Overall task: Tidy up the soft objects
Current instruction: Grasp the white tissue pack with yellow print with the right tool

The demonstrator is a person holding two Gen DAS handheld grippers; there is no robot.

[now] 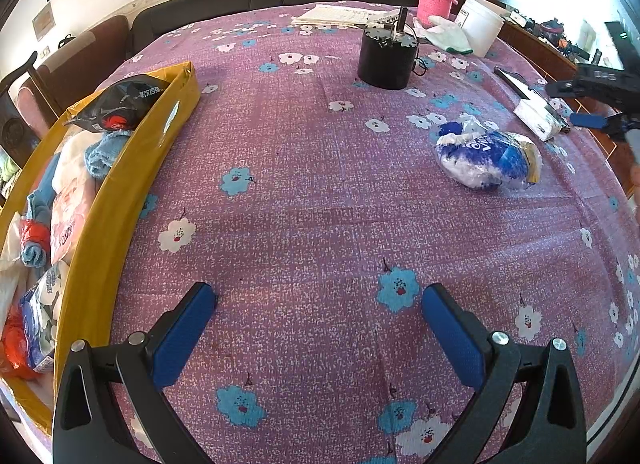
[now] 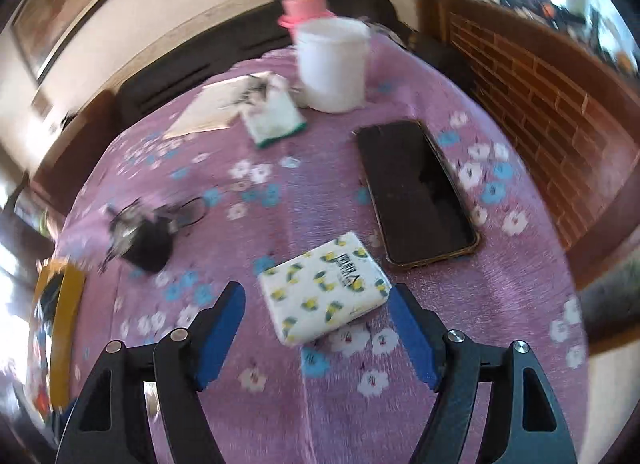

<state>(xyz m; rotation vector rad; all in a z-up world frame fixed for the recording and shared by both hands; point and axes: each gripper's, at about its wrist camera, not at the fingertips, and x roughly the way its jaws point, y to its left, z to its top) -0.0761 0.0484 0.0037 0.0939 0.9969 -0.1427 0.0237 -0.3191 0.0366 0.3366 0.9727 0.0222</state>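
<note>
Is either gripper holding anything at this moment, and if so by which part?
Nothing is held. The left gripper is open over bare cloth. The right gripper is open around the tissue pack, not closed on it.

The left gripper [image 1: 319, 310] hovers wide open over the purple floral tablecloth [image 1: 304, 192]. A yellow cardboard box [image 1: 120, 200] — crammed with soft packets and cloths — sits at left; a blue-and-white plastic bag [image 1: 486, 158] (crumpled) lies well apart, near the right gripper [image 1: 588, 120].

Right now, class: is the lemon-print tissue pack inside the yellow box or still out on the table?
Out. The tissue pack lies flat on the purple cloth, between the right gripper's open fingers, untouched.
</note>
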